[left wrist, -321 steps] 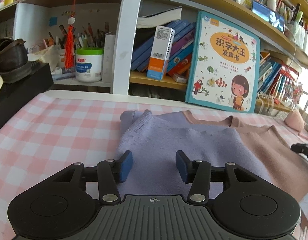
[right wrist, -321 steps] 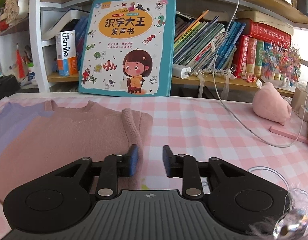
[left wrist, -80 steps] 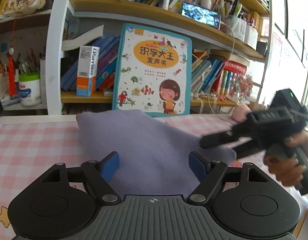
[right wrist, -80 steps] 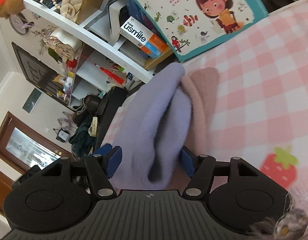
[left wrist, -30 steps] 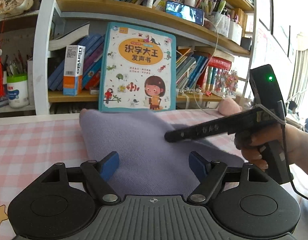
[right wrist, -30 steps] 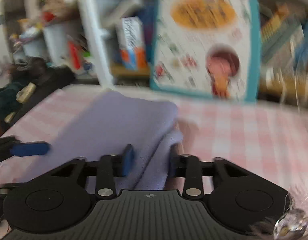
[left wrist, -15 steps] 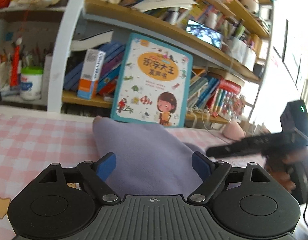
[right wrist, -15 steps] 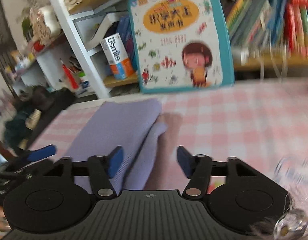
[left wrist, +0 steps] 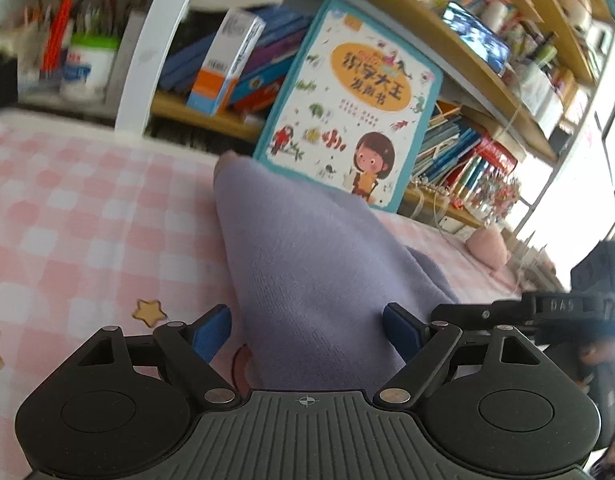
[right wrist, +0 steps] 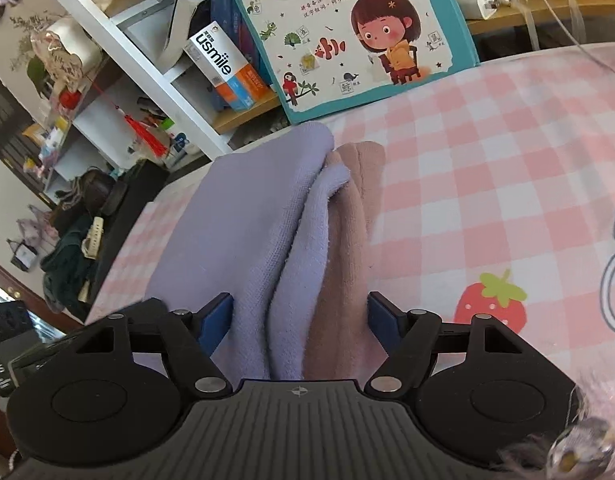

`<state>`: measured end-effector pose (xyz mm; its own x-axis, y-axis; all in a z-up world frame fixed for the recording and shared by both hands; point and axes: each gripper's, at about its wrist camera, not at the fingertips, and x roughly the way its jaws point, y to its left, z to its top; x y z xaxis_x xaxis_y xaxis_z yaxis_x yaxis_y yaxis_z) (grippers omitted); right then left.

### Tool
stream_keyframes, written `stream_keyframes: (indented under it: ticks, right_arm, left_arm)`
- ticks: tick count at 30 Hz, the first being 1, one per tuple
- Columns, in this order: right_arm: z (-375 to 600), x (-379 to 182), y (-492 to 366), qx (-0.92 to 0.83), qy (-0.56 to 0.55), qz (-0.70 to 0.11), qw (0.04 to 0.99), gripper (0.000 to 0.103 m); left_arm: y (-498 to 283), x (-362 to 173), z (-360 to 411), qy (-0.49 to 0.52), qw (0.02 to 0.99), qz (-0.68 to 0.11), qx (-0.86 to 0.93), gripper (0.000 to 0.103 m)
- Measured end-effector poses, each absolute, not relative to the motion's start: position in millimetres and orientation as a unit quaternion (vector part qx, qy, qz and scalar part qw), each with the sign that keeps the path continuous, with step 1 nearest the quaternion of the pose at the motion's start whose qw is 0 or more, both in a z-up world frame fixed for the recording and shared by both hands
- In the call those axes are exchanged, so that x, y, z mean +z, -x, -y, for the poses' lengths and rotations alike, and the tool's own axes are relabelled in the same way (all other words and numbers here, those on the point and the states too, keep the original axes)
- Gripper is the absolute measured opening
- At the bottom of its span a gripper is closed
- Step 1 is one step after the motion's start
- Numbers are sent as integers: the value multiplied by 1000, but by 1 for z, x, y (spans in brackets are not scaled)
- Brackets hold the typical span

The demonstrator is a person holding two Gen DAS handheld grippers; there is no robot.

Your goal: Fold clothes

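A folded sweater point(left wrist: 307, 260), lilac on top with a dusty-pink layer point(right wrist: 347, 240) showing along its right side, lies on the pink checked tablecloth point(left wrist: 87, 220). My left gripper point(left wrist: 305, 330) stands wide, astride the near end of the bundle, and its blue pads point(left wrist: 211, 332) sit just off the fabric. My right gripper point(right wrist: 299, 318) straddles the stacked fold edges from the other side. Its jaws are opening, with the cloth between them and a gap at the right pad point(right wrist: 381, 320). In the left wrist view the right gripper point(left wrist: 447, 314) appears low on the right, in a person's hand.
A large picture book point(right wrist: 347, 32) leans on the bookshelf behind the sweater. A toothpaste box point(left wrist: 223, 68) and a white tub point(left wrist: 87, 68) stand on the shelf. A pink plush toy point(left wrist: 487, 244) lies far right. Dark clutter point(right wrist: 79, 240) sits beyond the table's left edge.
The right gripper's jaws have spread and released the fold edges they pinched a second ago. Both views have rolled. In the left view, the right gripper has dropped lower and to the right.
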<state>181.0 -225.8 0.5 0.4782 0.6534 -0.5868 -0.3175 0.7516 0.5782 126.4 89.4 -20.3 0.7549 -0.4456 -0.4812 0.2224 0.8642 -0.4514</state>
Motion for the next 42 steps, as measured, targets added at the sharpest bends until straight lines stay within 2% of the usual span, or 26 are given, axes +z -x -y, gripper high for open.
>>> stream_keyframes:
  ticks: [4,7,9,11,14,18,22,26,28,33,38,42]
  right_arm:
    - [221,0,-190,298,-201,-422,833,66]
    - [217,0,-191,298,-187,-420,836,54]
    - [213,2,-185,302,-172,-406,845,44]
    - [205,7,-172,298,-131,-379,866,39]
    - [187,16,-150,291,-37,-332,897,36]
    - [181,19,-136,286,1,-322,902,35]
    - [199,19,-138,298,-48,-354,885,36]
    - [211,15,-143,304,-100,-381,868,45]
    - [216,11,-148,304,-130,-394,858,49]
    - [227,-2,-155,306,-190,-410,838,52]
    - [223,-1,-146,313,-176,-389,848,39]
    - [212,8,-133,313,-123,-350,874,34]
  left_arm:
    - [-140,-22,-92,212,906,-313,-189,85]
    - [-149,-25,-91,222,899,-324,-192,84]
    - [-146,-24,-86,205,904,-322,-191,79]
    - [-141,-20,-81,180,912,-315,-190,71]
    - [-130,-14,-69,131,926,-303,-185,69]
    - [-119,-6,-59,90,932,-300,-182,69]
    - [-115,-10,-67,117,919,-320,-198,72]
    - [-117,-14,-76,145,909,-332,-206,81]
    - [-118,-16,-77,150,908,-332,-206,82]
    - [-120,-23,-79,173,902,-331,-217,81]
    - [-117,-24,-78,179,903,-324,-220,67]
    - [-107,-15,-70,148,917,-307,-206,64]
